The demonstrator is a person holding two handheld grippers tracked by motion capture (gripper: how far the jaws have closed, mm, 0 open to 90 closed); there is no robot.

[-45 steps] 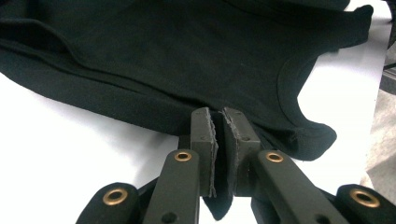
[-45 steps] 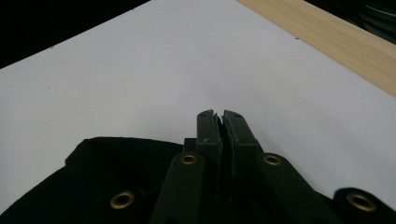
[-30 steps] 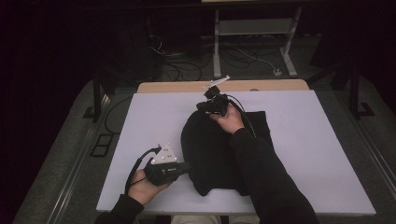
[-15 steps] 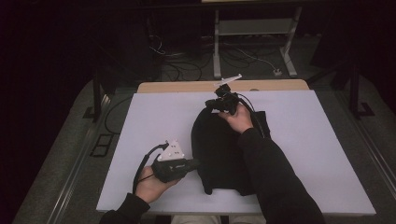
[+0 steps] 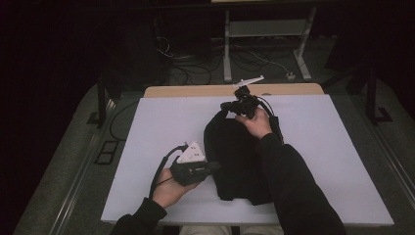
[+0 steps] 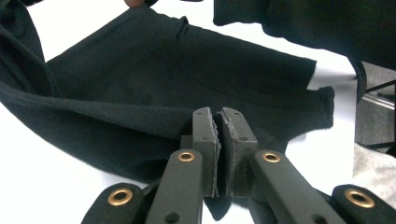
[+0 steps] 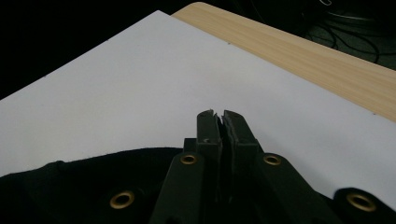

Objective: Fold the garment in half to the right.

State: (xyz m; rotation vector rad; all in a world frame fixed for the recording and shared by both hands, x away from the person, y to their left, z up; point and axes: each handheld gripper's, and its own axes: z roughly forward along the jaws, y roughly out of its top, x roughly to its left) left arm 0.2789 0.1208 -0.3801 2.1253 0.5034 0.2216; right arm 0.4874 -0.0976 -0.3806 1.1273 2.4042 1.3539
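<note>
Both grippers dragged the black garment rightward across the white counter since a second ago. Left gripper fingers pinch its near-left edge; right gripper fingers clamp its far edge. Likely repositioning for a fold.

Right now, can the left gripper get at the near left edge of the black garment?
Probably yes. The left gripper already sits at the near left edge of the black garment, its shut jaws seemingly pinching the cloth, and nothing lies between them on the white sheet.
</note>
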